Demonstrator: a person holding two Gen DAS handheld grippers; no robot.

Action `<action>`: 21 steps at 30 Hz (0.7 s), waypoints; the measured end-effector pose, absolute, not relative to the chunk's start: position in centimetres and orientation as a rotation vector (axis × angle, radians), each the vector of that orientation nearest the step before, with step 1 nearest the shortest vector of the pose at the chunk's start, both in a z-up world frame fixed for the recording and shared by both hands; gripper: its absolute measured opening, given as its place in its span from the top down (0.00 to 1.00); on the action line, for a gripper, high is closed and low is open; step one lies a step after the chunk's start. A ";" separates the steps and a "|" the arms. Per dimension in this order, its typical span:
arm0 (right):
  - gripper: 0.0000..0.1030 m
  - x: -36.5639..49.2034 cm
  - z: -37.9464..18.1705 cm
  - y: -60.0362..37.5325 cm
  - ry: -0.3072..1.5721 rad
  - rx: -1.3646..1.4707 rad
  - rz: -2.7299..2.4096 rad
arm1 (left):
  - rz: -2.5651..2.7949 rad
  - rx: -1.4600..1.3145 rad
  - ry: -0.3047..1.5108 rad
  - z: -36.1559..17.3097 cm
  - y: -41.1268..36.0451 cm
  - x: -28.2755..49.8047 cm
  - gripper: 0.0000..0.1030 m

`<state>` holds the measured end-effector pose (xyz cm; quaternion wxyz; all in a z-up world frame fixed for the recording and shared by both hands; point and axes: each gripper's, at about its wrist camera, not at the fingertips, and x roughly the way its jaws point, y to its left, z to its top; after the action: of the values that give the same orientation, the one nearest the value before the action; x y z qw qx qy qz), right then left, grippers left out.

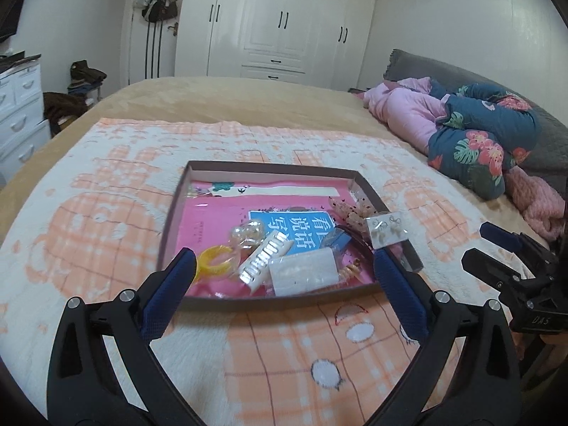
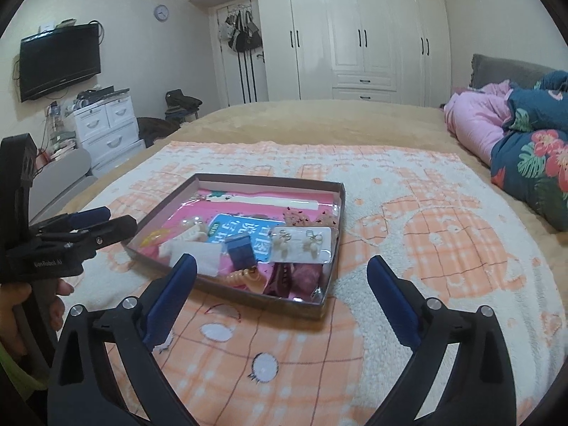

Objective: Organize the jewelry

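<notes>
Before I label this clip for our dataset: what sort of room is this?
A home bedroom, most likely: the tray sits on a blanket-covered bed, with a rumpled floral duvet, a white built-in wardrobe and a wall-mounted TV behind.

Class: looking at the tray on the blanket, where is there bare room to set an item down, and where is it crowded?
Free: the tray's far half, above the blue label; the blanket right of the tray. Crowded: the near half, around the earring card, white hair claw and blue box.

I see a fluffy cloth blanket point(image 2: 408, 220), a matt cardboard tray point(image 2: 248, 298) lined with glossy pink paper point(image 1: 213, 220), a shiny white plastic hair clip point(image 1: 264, 259) and glossy wardrobe doors point(image 2: 355, 35).
</notes>
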<state>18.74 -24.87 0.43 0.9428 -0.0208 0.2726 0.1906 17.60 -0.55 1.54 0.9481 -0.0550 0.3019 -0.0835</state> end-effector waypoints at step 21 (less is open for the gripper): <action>0.06 11.6 0.6 -24.8 0.516 -0.048 0.395 | -0.124 -0.099 0.574 2.1 1.0 9.2 0.11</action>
<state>11.62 -24.80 0.65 0.9474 -0.0238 0.2537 0.1938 9.21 0.96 2.10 0.9560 -0.0489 0.2827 -0.0610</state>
